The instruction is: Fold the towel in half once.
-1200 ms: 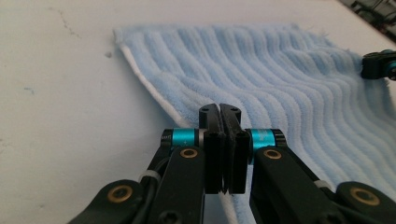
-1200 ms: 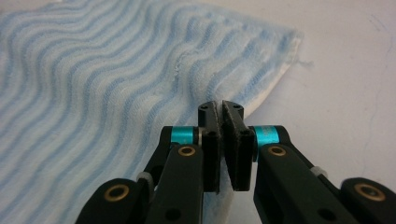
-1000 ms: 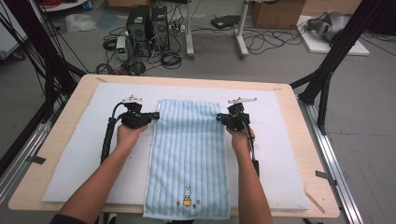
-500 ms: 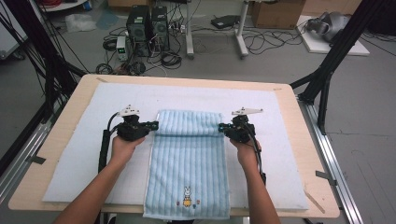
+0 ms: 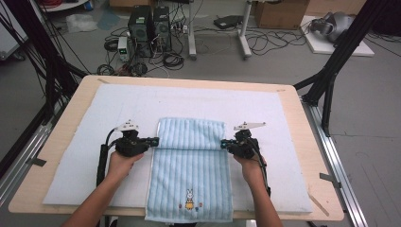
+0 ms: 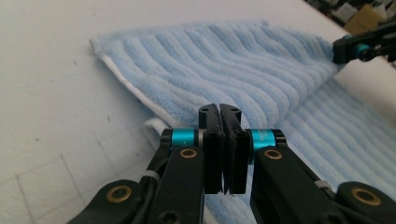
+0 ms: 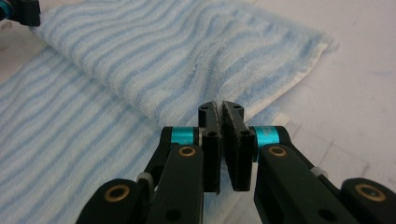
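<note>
With both jaw pairs pinched shut on the towel [image 5: 190, 161] corners—left gripper [image 5: 152, 140] at 9 o'clock, right gripper [image 5: 224, 143] at 3 o'clock of the mat [image 5: 85, 123]—uneven pulling toward 6 o'clock risks a skewed fold.

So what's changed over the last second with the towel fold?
Both claws, left and right, came back toward the person, each pulling a far corner of the towel along. The far part now lies doubled over the middle, with the fold edge nearer than before. Both claws stay shut on the corners. The near end with the rabbit picture and the white mat haven't shifted.
</note>
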### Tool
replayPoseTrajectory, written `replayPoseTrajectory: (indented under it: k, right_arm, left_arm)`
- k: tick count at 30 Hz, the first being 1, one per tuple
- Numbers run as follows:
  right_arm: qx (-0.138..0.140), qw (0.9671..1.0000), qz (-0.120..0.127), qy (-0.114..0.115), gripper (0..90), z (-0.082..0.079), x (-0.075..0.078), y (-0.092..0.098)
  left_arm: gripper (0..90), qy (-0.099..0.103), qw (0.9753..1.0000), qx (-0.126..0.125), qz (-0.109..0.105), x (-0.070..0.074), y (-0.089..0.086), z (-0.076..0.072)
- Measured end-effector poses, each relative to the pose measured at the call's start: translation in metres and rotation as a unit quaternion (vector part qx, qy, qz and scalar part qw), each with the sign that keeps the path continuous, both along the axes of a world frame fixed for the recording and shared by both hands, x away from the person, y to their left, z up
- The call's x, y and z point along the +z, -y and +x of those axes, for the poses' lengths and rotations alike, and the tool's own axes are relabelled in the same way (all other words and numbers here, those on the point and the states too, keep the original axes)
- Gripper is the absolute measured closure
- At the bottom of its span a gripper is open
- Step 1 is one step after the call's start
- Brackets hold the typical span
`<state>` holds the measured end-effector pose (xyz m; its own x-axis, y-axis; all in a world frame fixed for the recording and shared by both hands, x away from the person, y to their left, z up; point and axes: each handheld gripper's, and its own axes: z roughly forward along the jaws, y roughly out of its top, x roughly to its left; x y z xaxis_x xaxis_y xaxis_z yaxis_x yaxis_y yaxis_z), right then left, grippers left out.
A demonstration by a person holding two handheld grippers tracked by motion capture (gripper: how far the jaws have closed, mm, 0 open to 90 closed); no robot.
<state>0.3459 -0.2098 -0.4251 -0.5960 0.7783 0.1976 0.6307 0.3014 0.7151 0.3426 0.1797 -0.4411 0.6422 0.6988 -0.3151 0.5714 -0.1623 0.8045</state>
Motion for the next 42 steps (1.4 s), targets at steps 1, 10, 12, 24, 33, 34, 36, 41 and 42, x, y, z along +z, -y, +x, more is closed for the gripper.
replayPoseTrajectory:
  k: [1,10,12,24,33,34,36,41,42]
  right_arm:
    - [0.001,1.0,0.0,-0.001,86.0,-0.001,-0.001,0.0]
    - [-0.019,0.9996,0.019,-0.011,65.0,0.004,0.0,0.004]
    - [-0.032,0.9991,0.026,-0.009,58.6,0.009,0.003,0.006]
    - [-0.079,0.9964,-0.016,-0.027,39.7,0.062,0.002,-0.013]
    - [-0.069,0.9942,-0.079,-0.023,50.5,0.074,-0.009,-0.03]
    - [-0.068,0.9938,-0.085,-0.02,53.9,0.073,-0.009,-0.03]
    - [-0.064,0.9928,-0.1,-0.012,61.8,0.073,-0.009,-0.03]
    - [-0.036,0.9941,-0.103,-0.002,84.9,0.073,-0.008,-0.03]
    - [-0.036,0.9942,-0.101,0.006,85.3,0.072,-0.007,-0.029]
  left_arm:
    - [87.4,0.001,1.0,0.001,0.002,-0.001,0.0,-0.001]
    - [50.7,-0.013,0.9987,0.045,-0.017,-0.003,-0.006,0.014]
    - [46.7,-0.015,0.9982,0.054,-0.02,-0.001,-0.007,0.023]
    - [42.5,-0.029,0.9963,0.079,0.021,-0.002,0.012,0.073]
    - [57.7,-0.002,0.9923,0.088,0.088,-0.008,0.024,0.073]
    - [63.4,0.006,0.9914,0.086,0.099,-0.008,0.026,0.072]
    - [75.2,0.011,0.9915,0.072,0.108,-0.008,0.025,0.072]
    - [88.0,0.005,0.9951,0.063,0.076,-0.007,0.022,0.072]
    - [88.0,0.005,0.9957,0.063,0.068,-0.006,0.02,0.072]
